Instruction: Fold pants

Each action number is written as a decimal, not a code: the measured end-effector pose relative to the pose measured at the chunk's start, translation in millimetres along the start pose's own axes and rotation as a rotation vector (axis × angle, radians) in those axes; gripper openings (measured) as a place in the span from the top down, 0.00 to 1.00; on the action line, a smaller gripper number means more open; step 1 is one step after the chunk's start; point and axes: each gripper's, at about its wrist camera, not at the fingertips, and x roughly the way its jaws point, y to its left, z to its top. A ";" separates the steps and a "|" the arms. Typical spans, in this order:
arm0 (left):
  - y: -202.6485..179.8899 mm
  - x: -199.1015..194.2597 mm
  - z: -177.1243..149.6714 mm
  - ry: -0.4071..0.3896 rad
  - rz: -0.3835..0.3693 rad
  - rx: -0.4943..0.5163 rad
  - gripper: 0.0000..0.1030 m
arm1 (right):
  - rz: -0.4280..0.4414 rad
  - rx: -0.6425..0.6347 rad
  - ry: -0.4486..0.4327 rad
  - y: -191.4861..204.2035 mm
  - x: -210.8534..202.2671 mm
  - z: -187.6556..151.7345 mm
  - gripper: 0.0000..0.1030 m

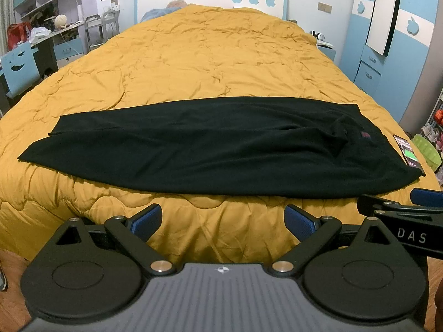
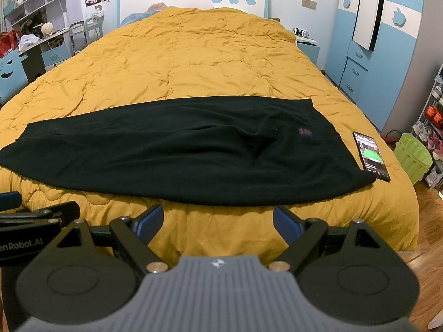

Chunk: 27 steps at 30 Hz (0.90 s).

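Bed (image 1: 193, 55) ahead of both grippers, covered by a mustard quilt (image 2: 193, 55), wrinkled. Phone (image 2: 371, 155) lies on the quilt ahead and to the right of the right gripper (image 2: 218, 221), screen lit, its near corner touching or just beside the pants' waist end; in the left view the phone (image 1: 408, 153) sits at the far right edge of the cloth. Green bin (image 2: 412, 156) on the floor beyond the bed's right side, near a shoe rack (image 2: 436, 127); what the bin holds cannot be told. Blue wardrobe (image 2: 373, 41) further right, desk and shelves far left, headboard (image 1: 210, 0) with apple cut-outs at the far end. Nothing lies between grippers and cloth except bare quilt. Pants (image 1: 210, 144), black, already doubled leg on leg, stretched flat across the bed's near end just ahead of both grippers; waist to the right with a small red label (image 2: 387, 132), cuffs to the left. Left gripper (image 1: 223, 220) spread wide, blue pads empty, hovering over the quilt's front edge, short of the cloth. Right gripper likewise spread, empty, just short of the pants' near edge. Each gripper shows at the other's side, close alongside.
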 end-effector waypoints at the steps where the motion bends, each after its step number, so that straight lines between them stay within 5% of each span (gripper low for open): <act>1: 0.0 0.0 0.0 0.000 0.000 0.000 0.00 | 0.001 0.000 0.000 0.0 0.0 0.0 0.20; 27: -0.1 0.1 0.6 0.003 0.001 0.000 0.00 | 0.005 -0.002 0.007 -0.2 -1.1 1.6 0.20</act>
